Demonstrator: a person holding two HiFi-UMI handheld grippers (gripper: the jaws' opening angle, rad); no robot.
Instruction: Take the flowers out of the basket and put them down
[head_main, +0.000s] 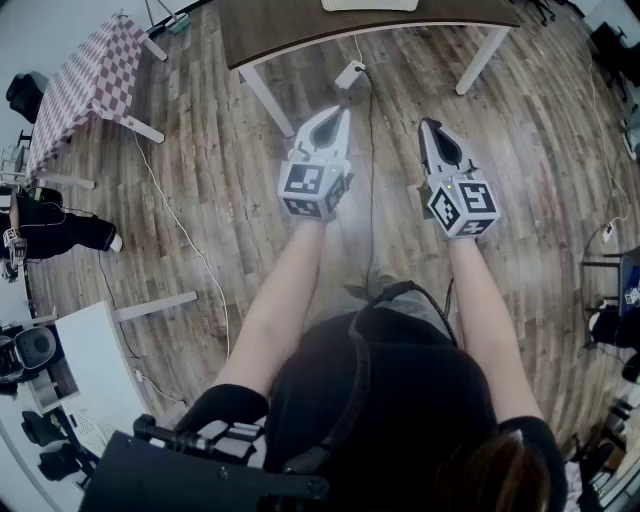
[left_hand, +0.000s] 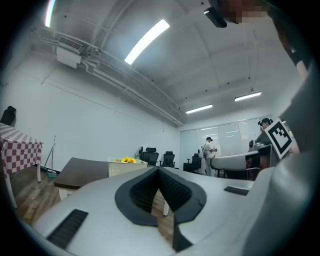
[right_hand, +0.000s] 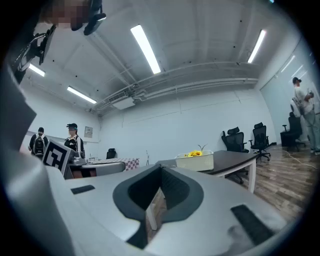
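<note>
jaws pressed together on both tools, nothing pinched between them. i held my left gripper (head_main: 341, 118) and right gripper (head_main: 429, 127) level, side by side over the wood floor (head_main: 200, 180), short of the dark table (head_main: 300, 30). white basket (right_hand: 195, 161) sat on that tabletop with the yellow flowers (right_hand: 196, 153) in it, showing above the rim, well apart from both grippers. checkered table (head_main: 85, 80) stood off to my left, office chairs (right_hand: 260, 137) beyond.
</note>
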